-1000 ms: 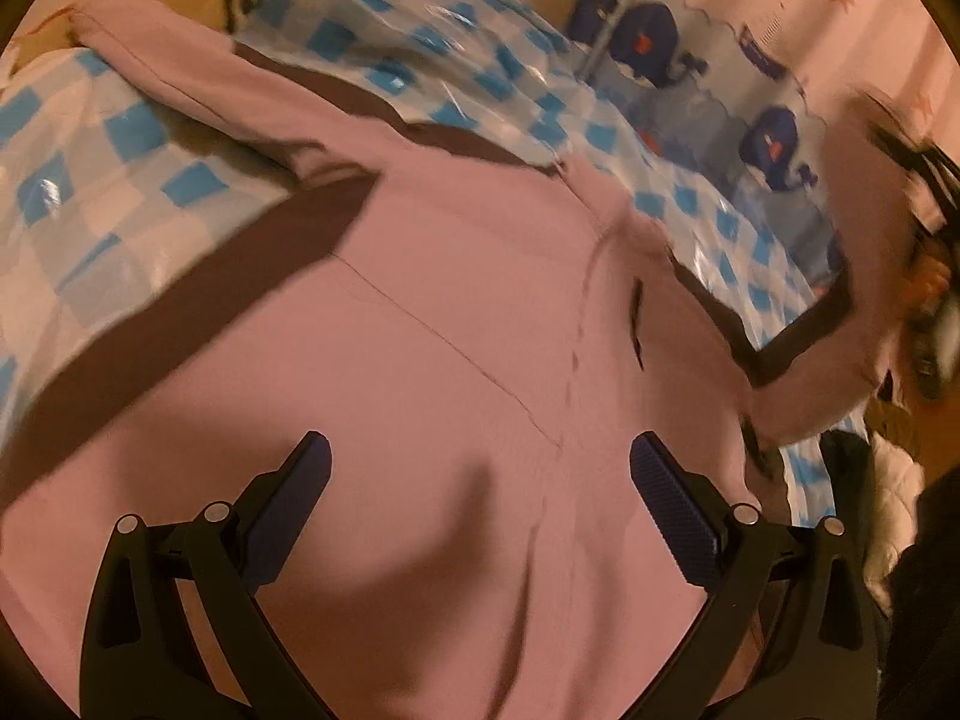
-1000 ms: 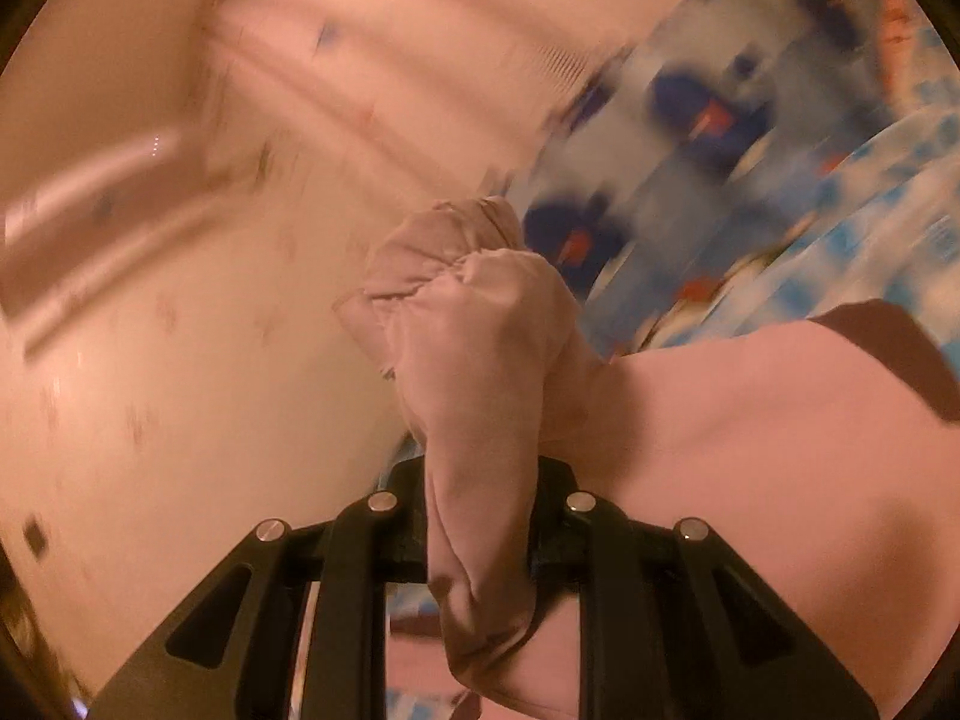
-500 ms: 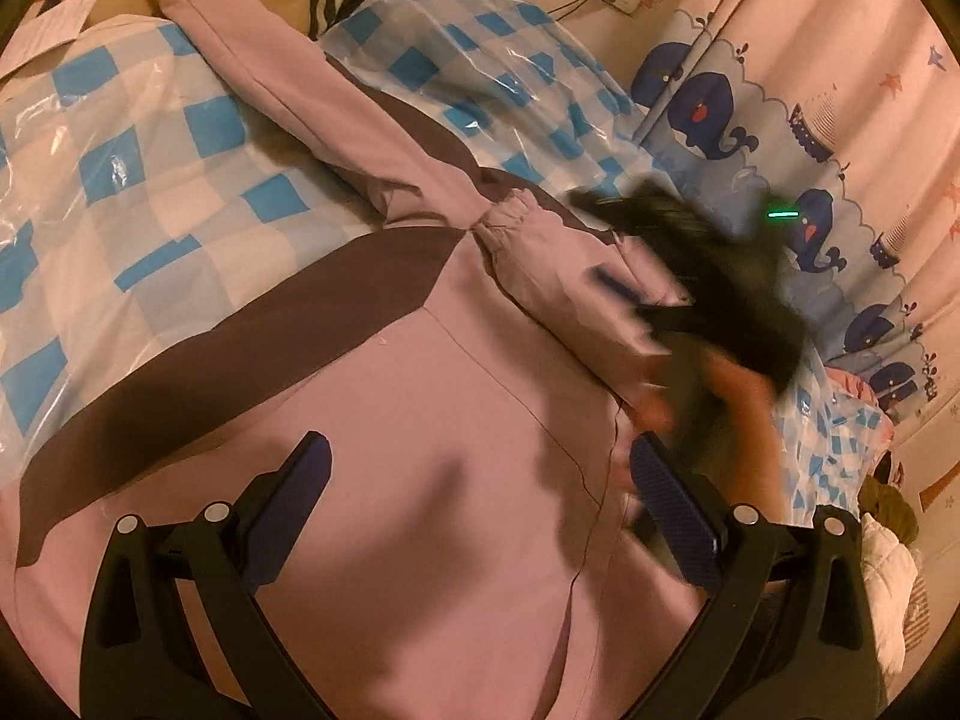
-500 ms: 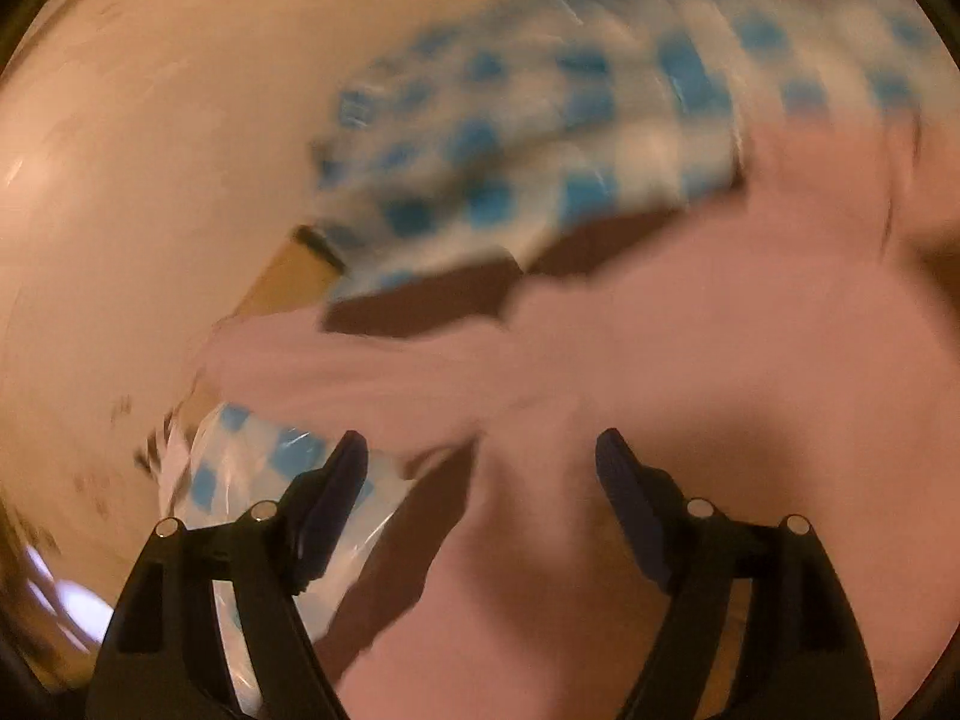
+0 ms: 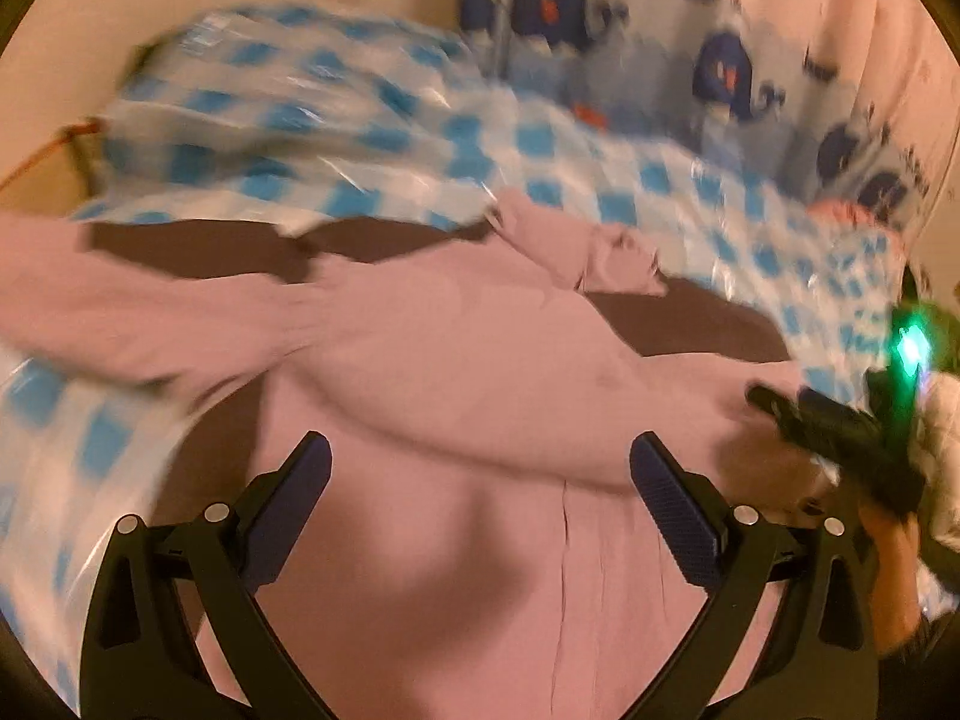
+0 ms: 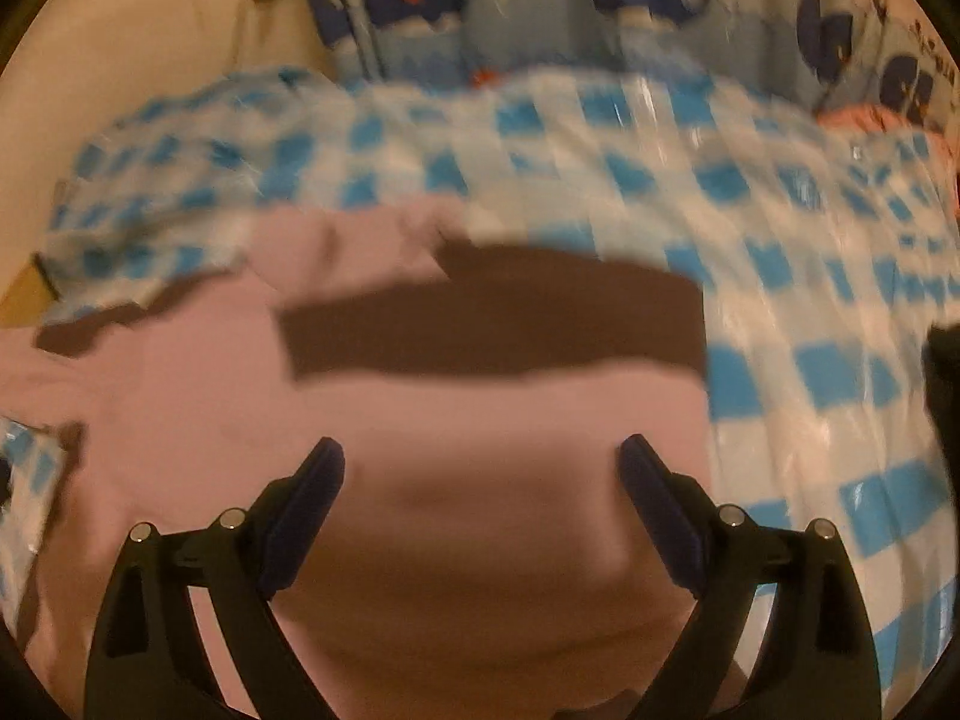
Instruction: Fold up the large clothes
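A large pink garment point(image 5: 456, 372) with a dark brown panel lies spread on a blue-and-white checked plastic sheet point(image 5: 372, 138). One sleeve point(image 5: 582, 252) is folded across the body and ends in a bunched cuff. The other sleeve point(image 5: 120, 306) stretches to the left. My left gripper point(image 5: 480, 480) is open and empty above the garment's body. My right gripper point(image 6: 480, 474) is open and empty above the garment point(image 6: 456, 420) near its right edge. It also shows in the left wrist view point(image 5: 840, 426) at the far right, with a green light on.
The checked sheet point(image 6: 810, 312) covers the surface past the garment on the right. A whale-print curtain point(image 5: 720, 60) hangs behind. A beige wall point(image 6: 120, 48) stands at the back left. Something orange point(image 6: 870, 120) lies at the far right.
My right gripper has let go of the sleeve cuff, which now lies folded across the body. It has moved to the garment's right side. Both views have swung.
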The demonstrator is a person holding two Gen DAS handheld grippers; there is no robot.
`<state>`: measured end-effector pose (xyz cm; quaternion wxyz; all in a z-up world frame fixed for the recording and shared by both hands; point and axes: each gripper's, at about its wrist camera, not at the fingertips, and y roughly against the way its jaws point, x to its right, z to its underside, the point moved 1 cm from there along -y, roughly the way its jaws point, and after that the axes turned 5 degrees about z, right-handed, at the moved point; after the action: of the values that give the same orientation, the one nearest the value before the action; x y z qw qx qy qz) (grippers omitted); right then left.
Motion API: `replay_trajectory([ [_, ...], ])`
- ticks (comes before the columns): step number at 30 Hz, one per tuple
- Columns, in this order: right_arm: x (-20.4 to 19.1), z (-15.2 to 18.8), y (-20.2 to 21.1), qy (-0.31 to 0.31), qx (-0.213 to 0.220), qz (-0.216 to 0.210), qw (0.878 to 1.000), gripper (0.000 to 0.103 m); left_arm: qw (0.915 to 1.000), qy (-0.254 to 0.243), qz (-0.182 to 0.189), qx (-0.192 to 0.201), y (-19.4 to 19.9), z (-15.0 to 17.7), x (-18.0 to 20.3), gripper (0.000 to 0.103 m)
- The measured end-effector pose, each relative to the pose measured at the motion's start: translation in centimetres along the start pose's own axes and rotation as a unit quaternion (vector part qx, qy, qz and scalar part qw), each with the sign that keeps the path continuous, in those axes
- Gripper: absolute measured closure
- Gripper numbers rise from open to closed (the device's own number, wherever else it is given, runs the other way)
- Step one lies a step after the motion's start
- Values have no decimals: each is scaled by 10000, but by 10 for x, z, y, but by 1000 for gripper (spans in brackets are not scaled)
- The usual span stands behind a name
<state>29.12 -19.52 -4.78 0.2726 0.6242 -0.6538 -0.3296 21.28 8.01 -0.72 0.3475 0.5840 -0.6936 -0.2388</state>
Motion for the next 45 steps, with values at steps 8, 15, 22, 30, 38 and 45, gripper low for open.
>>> replay_trajectory([
  [8,-4,34,-29,578,-318,337,9973,11,9903,-173,-560,-1262,-116,8,-11,6],
  [15,6,41,0,454,97,375,9982,7,9945,-430,-726,-622,-76,-3,-11,6],
  [22,6,46,-9,593,-364,308,9971,7,9914,-254,-542,-1166,-103,6,-25,6],
  [30,6,117,23,1101,-565,-188,9921,7,9979,495,302,-277,34,17,-100,6],
  [38,15,122,25,882,-144,-339,9954,7,9506,2835,312,1223,167,18,-323,6],
  [45,18,127,27,791,-88,-460,9958,7,8830,4197,696,1980,191,13,-436,6],
])
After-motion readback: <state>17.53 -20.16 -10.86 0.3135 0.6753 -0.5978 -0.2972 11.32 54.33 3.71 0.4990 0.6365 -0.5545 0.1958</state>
